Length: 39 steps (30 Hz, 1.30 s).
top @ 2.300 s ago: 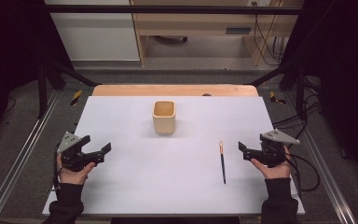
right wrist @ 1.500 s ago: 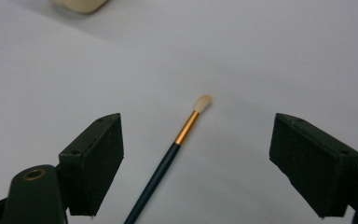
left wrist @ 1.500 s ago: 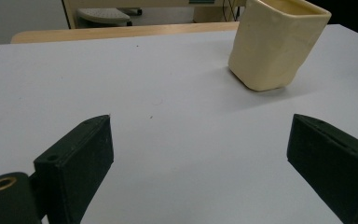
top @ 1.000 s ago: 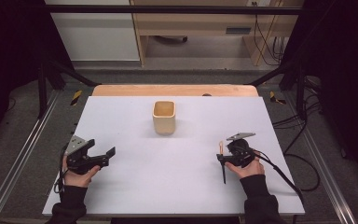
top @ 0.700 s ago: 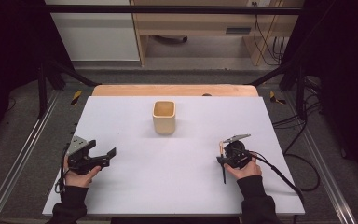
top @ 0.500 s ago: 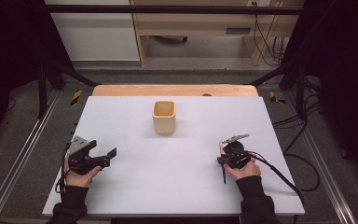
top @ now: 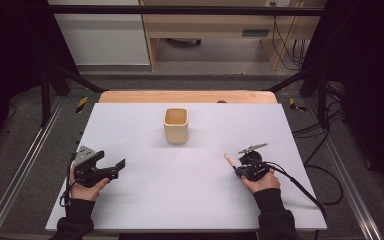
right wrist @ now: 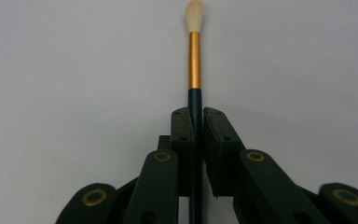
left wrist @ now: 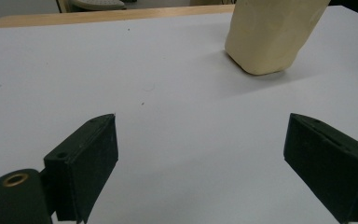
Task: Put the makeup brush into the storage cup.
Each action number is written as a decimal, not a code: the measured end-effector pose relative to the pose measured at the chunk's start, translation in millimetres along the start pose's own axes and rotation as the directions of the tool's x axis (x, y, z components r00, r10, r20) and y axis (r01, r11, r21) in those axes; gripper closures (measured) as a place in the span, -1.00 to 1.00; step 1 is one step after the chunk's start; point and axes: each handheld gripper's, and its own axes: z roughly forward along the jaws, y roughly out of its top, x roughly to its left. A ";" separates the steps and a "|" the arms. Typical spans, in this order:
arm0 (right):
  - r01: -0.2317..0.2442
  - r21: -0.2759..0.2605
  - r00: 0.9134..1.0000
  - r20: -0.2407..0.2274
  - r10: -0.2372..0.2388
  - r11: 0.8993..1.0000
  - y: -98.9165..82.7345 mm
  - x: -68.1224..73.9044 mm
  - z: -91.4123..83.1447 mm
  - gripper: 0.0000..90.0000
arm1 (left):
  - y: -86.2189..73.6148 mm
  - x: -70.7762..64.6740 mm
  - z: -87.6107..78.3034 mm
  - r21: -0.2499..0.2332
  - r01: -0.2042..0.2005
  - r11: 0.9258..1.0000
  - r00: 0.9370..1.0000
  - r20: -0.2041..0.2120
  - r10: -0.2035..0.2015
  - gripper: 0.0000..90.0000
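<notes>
A paintbrush [right wrist: 195,60] with a dark handle, gold ferrule and pale bristles lies along the jaws of my right gripper [right wrist: 195,114], which is shut on its handle. In the high view the brush tip [top: 228,159] pokes out to the left of the right gripper [top: 240,170], low over the white table at the right. A beige cup [top: 175,125] stands upright at the table's middle, toward the far side. My left gripper [top: 117,166] rests at the left with its jaws wide open and nothing between them [left wrist: 200,140]. Ahead of it and to the right stands the cup [left wrist: 272,35].
The white tabletop [top: 190,200] ends in a wooden strip [top: 187,96] at the far edge. Metal rails run along both sides, and cables [top: 325,175] trail off to the right of the table.
My right gripper moved left to the paintbrush and shut on its handle; the brush now points up-left instead of lying straight. The left gripper shifted slightly nearer the front edge.
</notes>
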 end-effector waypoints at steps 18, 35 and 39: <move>0.182 0.180 0.983 -0.025 -0.180 0.967 30.1 -2.7 -13.6 0.48 | 0.2 0.3 0.1 0.004 -0.001 1.000 1.000 0.006 0.001 -0.79; 0.199 0.259 0.980 -0.055 -0.192 0.945 31.3 -1.2 4.9 0.69 | -0.2 -0.2 1.9 0.015 -0.006 1.000 1.000 0.008 0.006 -0.79; 0.189 0.266 0.982 -0.047 -0.183 0.945 32.1 -0.9 5.0 0.76 | -0.3 -0.3 2.3 0.017 -0.007 1.000 1.000 0.008 0.007 -0.79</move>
